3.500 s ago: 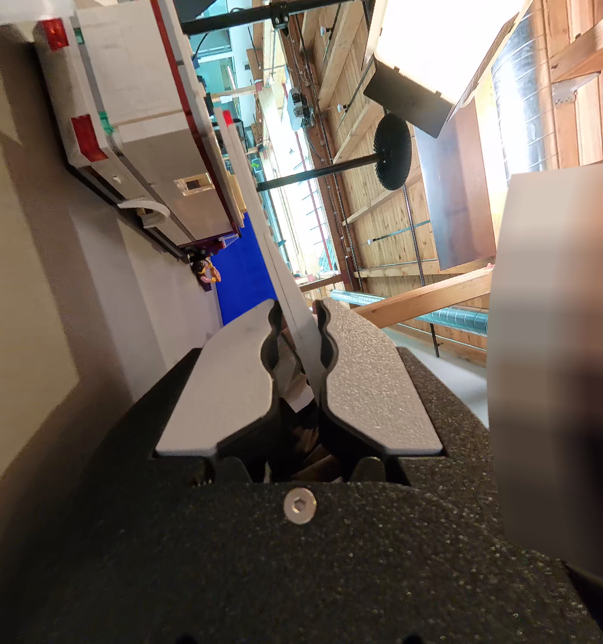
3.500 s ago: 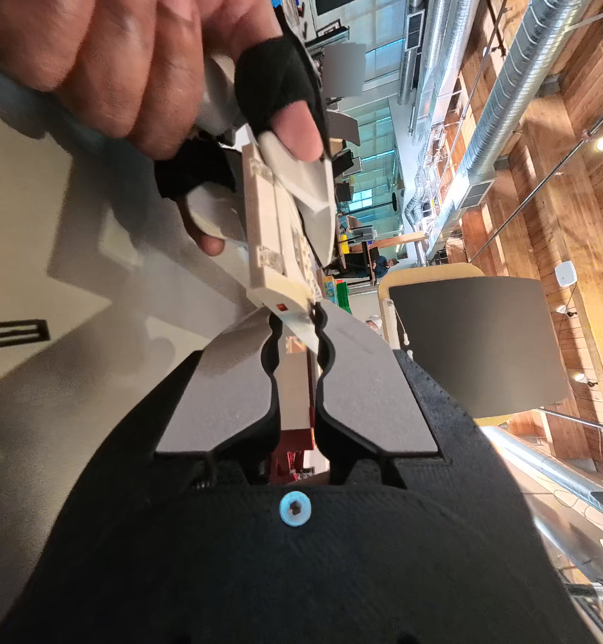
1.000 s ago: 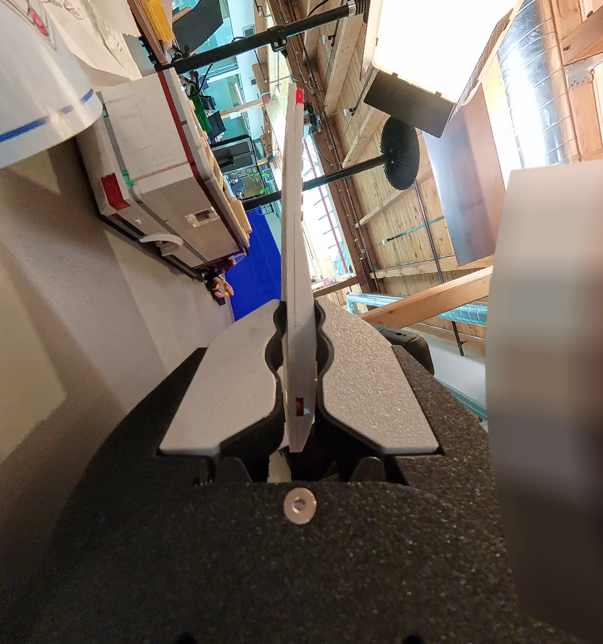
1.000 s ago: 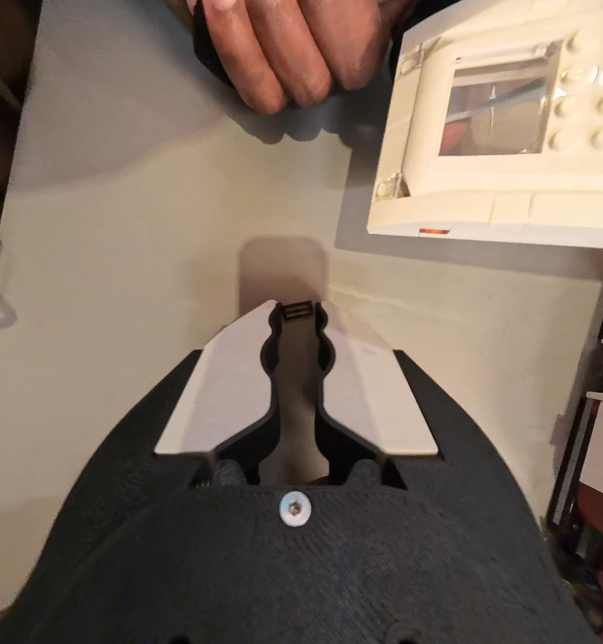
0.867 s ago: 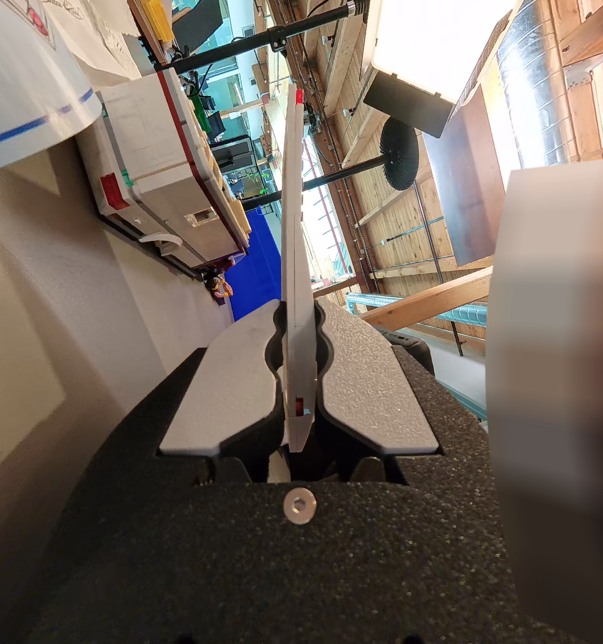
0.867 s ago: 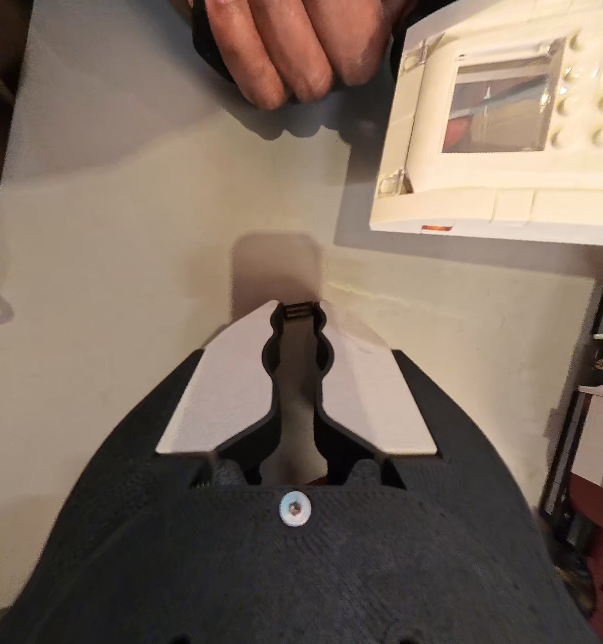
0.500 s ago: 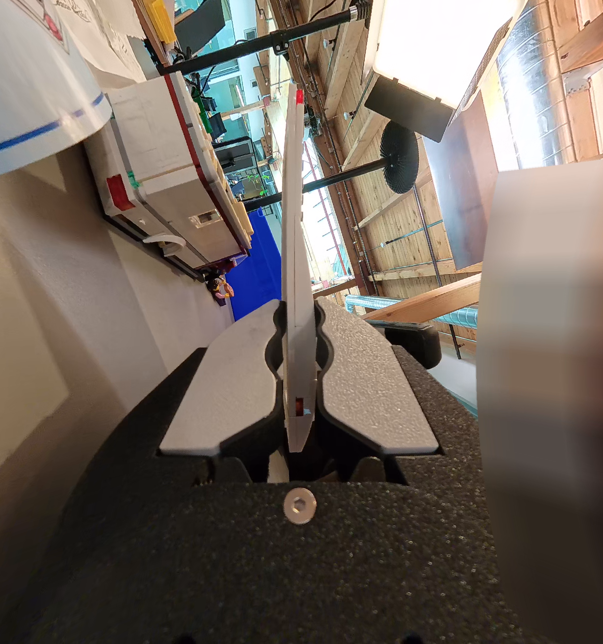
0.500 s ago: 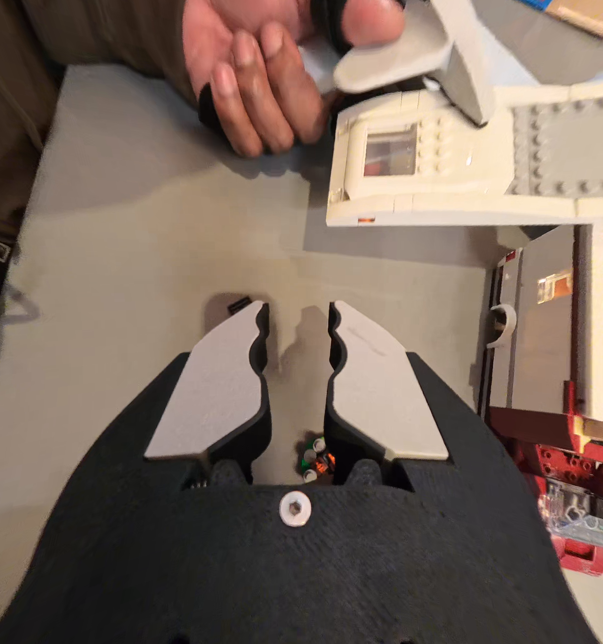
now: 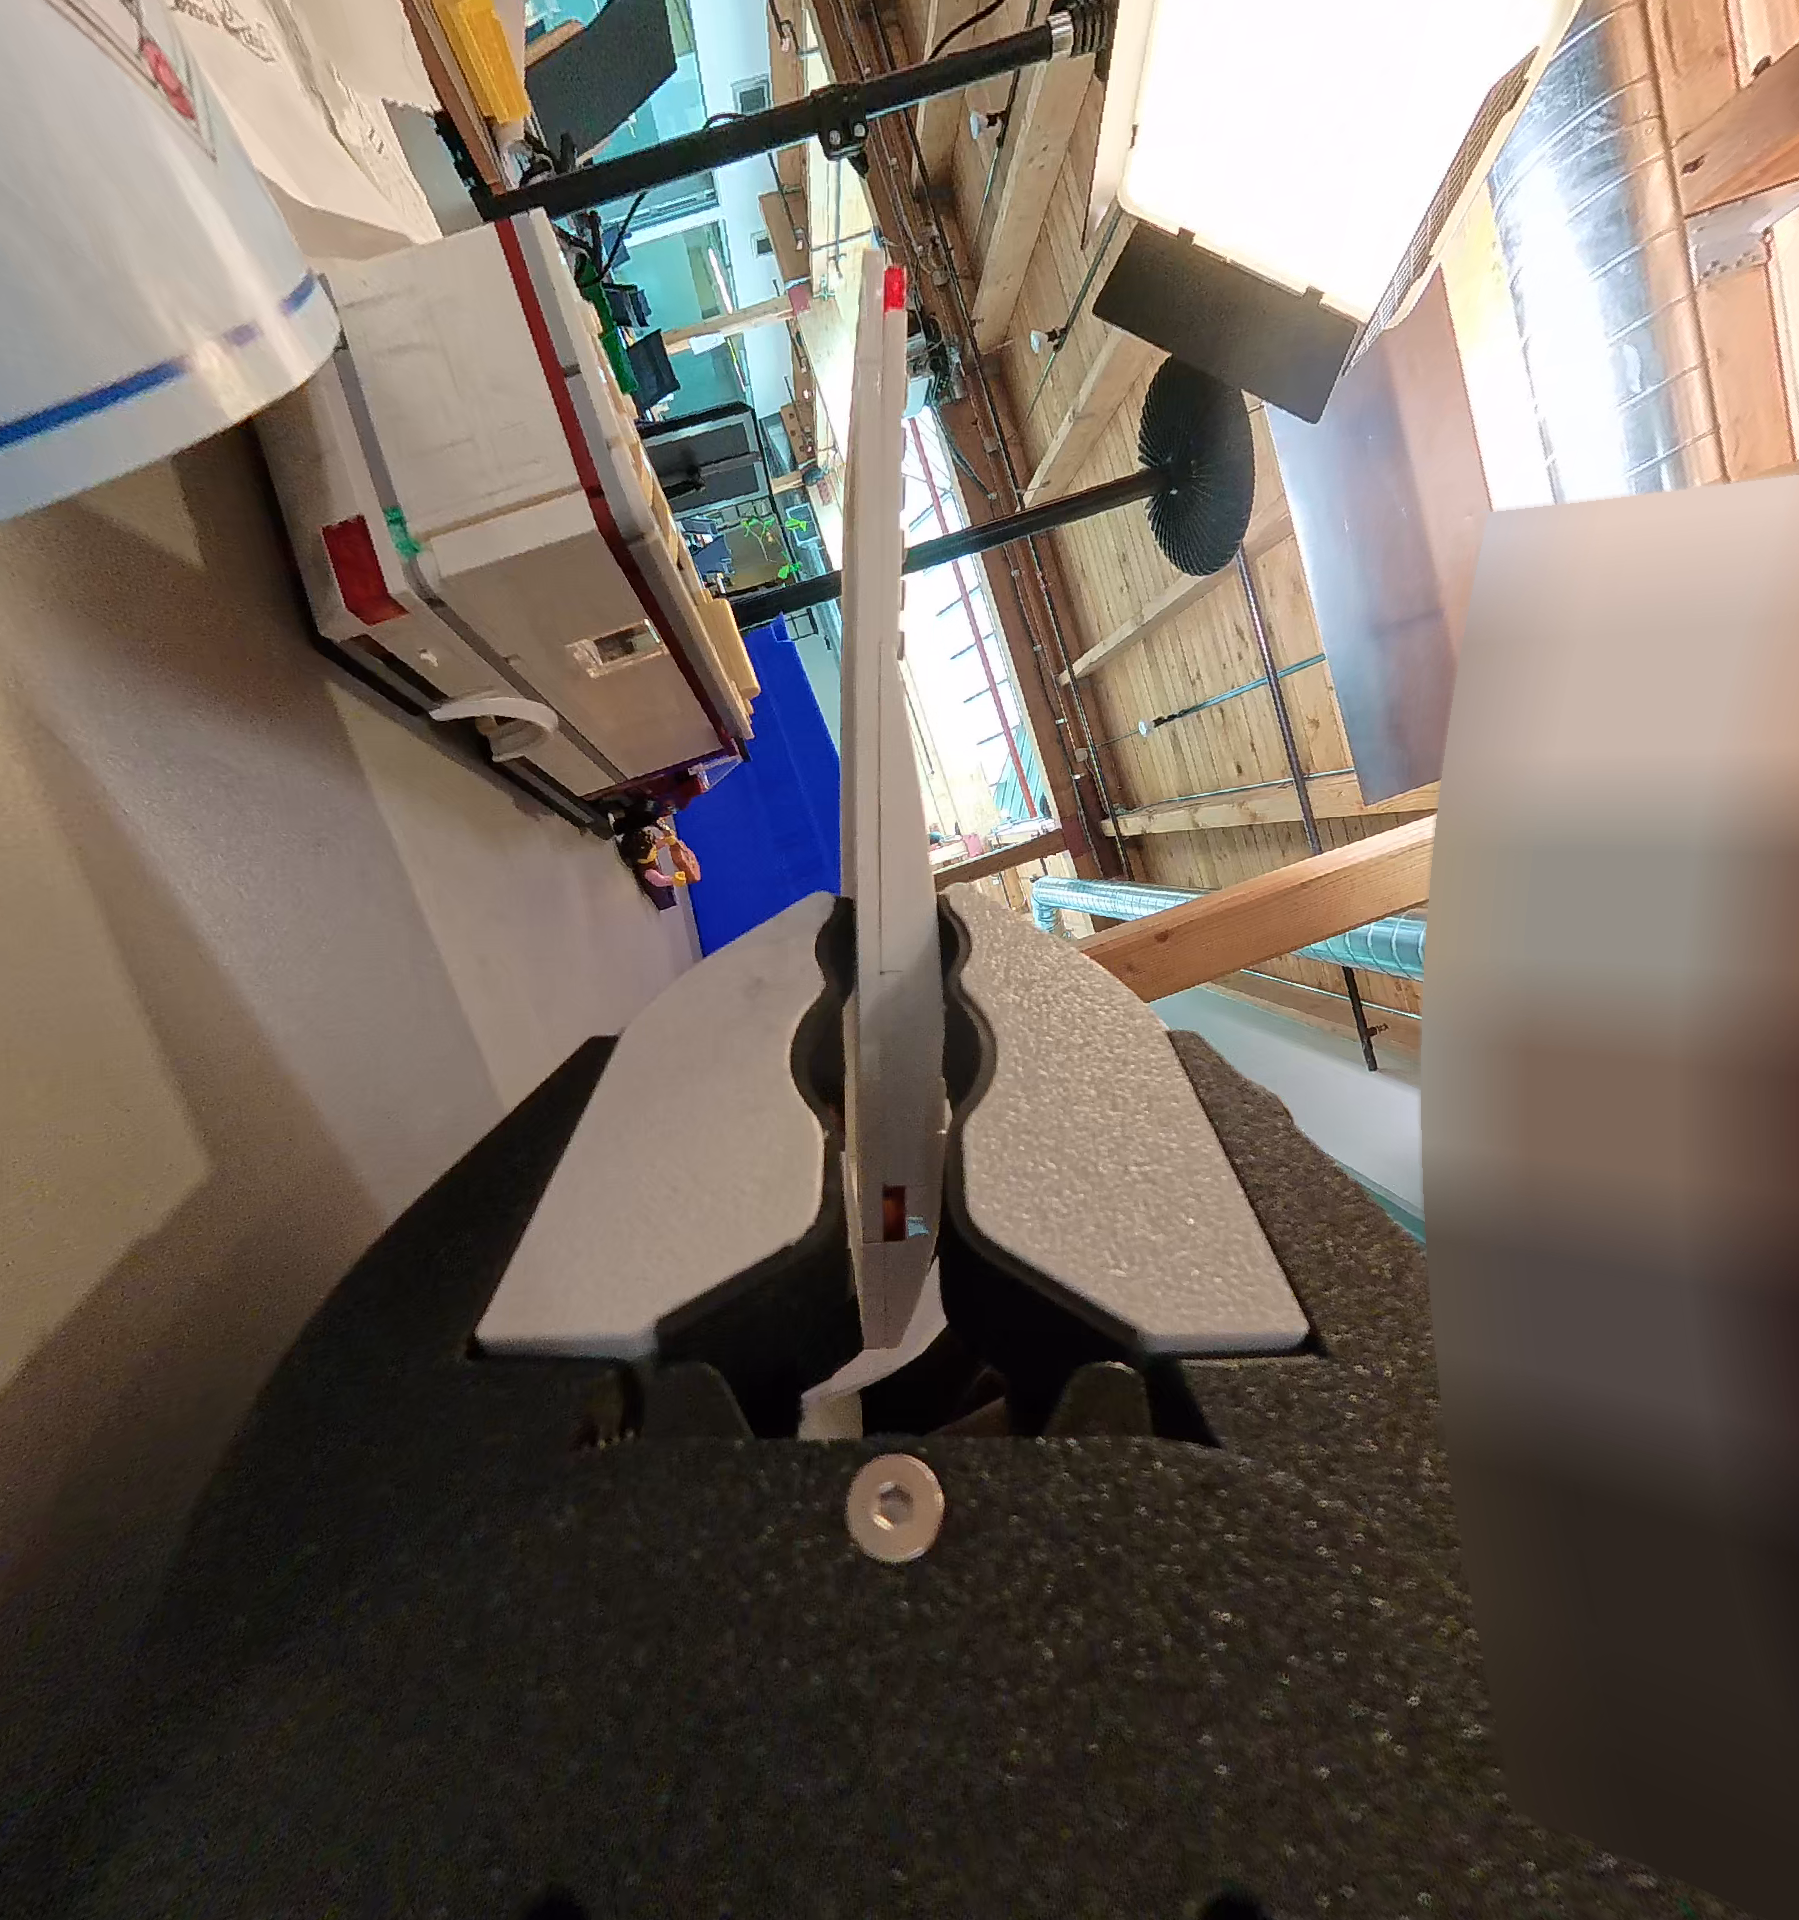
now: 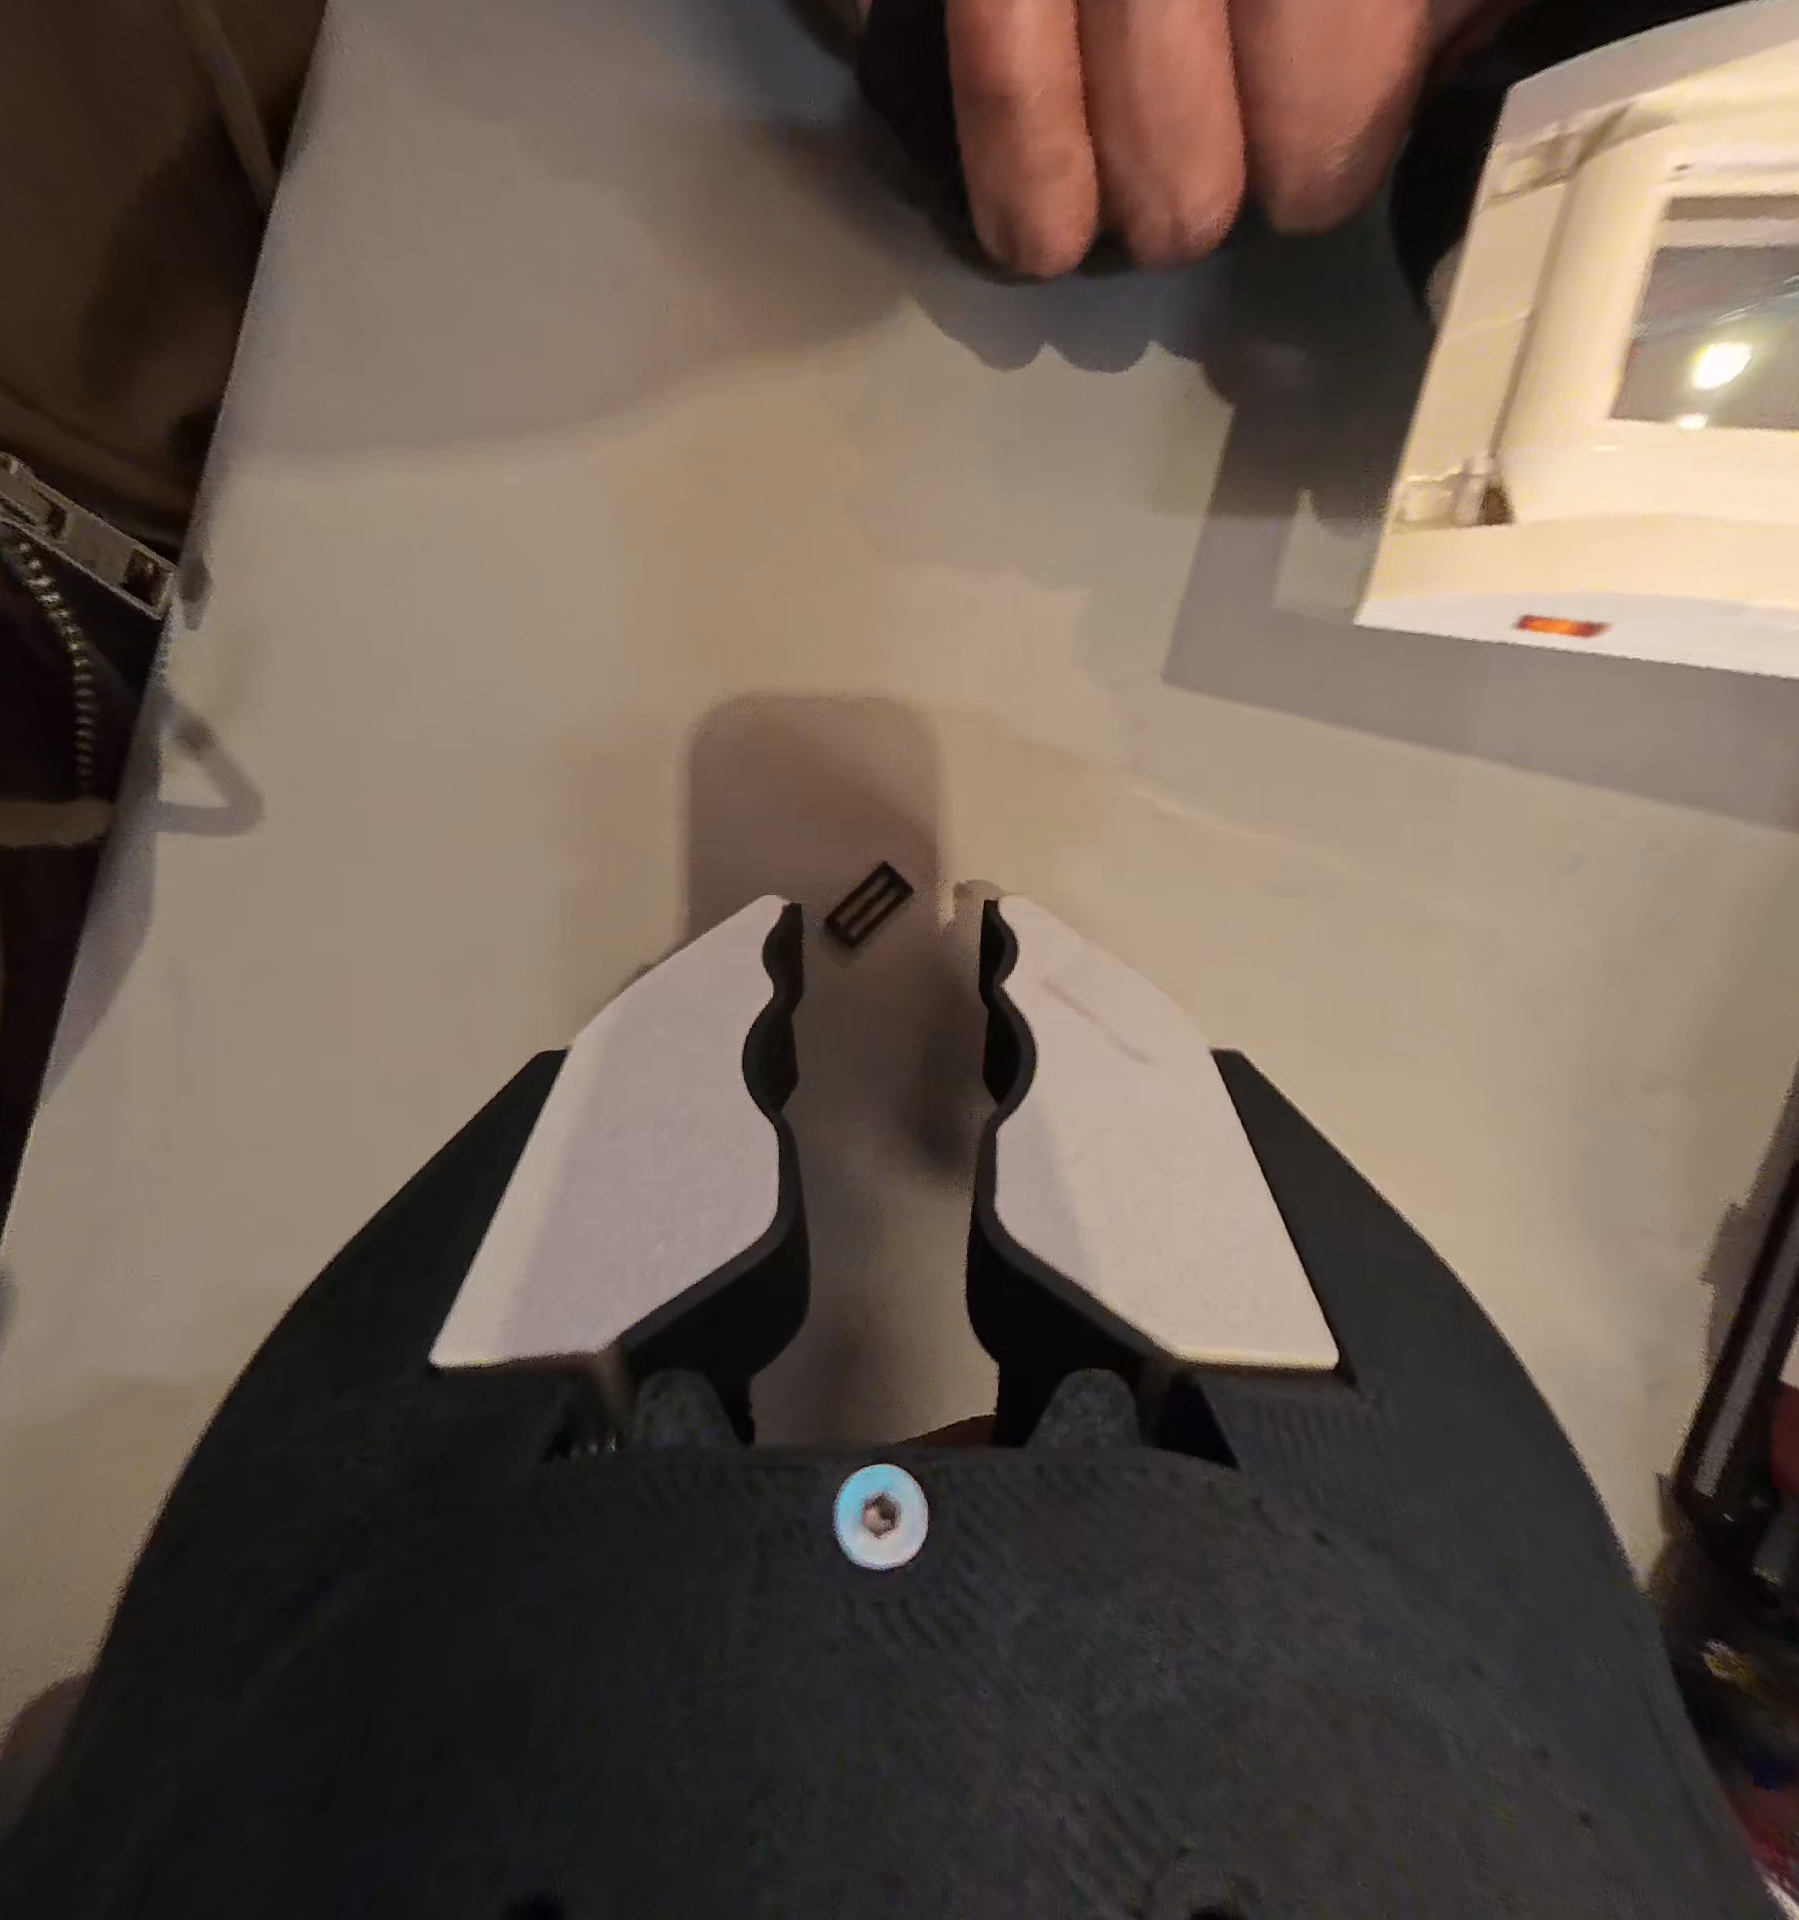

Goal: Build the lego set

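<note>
Left tool (image 9: 890,914) clamps a flat white brick-built panel (image 9: 874,644) edge-on, pads pressing; right tool (image 10: 887,909), jaws apart and empty, hovers over a small black slotted piece (image 10: 867,906) on the beige counter (image 10: 562,582); white panel at two o'clock.

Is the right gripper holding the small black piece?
No, the right gripper is open, and the black piece lies on the table.

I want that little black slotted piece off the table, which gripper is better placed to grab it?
Right. The right gripper is open with the black slotted piece lying between its fingertips, while the left gripper is shut on a white panel.
</note>
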`<state>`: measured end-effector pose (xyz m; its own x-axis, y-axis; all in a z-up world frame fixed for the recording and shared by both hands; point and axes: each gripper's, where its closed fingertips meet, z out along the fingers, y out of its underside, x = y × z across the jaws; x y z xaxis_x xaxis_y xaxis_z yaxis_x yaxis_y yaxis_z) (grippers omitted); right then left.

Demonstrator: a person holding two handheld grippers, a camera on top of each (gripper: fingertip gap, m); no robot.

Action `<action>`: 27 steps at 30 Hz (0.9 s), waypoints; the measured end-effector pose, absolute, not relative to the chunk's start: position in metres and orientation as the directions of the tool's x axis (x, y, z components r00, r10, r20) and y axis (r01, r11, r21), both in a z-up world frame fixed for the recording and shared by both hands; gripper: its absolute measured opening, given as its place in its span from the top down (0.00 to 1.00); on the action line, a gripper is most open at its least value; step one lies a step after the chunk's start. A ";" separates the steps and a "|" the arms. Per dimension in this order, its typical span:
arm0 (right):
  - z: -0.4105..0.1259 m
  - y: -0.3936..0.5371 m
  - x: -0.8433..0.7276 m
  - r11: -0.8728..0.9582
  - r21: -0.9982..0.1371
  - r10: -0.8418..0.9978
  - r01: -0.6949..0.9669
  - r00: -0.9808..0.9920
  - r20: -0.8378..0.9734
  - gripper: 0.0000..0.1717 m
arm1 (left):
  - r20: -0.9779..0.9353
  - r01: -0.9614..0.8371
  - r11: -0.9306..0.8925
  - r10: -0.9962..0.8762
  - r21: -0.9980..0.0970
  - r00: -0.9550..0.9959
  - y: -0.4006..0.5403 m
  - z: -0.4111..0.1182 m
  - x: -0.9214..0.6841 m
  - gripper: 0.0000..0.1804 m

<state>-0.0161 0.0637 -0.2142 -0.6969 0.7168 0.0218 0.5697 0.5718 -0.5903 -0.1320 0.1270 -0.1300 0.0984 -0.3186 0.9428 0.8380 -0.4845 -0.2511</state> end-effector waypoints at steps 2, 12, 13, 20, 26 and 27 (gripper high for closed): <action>-0.218 0.061 -0.017 0.578 -0.583 0.713 0.571 -0.701 0.021 0.81 | 0.943 0.838 -0.485 -0.318 -0.252 0.100 0.127 -0.130 -0.132 0.92; -0.219 0.079 -0.022 0.582 -0.556 0.754 0.593 -0.650 0.096 0.96 | 0.942 0.836 -0.484 -0.320 -0.258 0.106 0.127 -0.130 -0.132 0.92; -0.218 0.080 -0.022 0.583 -0.555 0.756 0.593 -0.647 0.103 0.96 | 0.942 0.836 -0.484 -0.319 -0.258 0.106 0.127 -0.130 -0.132 0.92; -0.167 0.083 -0.034 0.504 -0.729 0.791 0.463 -0.587 0.174 0.94 | 0.942 0.836 -0.484 -0.319 -0.259 0.106 0.127 -0.130 -0.132 0.92; -0.168 0.100 -0.030 0.491 -0.713 0.819 0.501 -0.545 0.181 0.86 | 0.943 0.837 -0.484 -0.317 -0.256 0.104 0.127 -0.130 -0.132 0.92; -0.171 0.101 -0.030 0.492 -0.705 0.819 0.511 -0.545 0.177 0.86 | 0.943 0.837 -0.484 -0.316 -0.255 0.104 0.127 -0.130 -0.132 0.92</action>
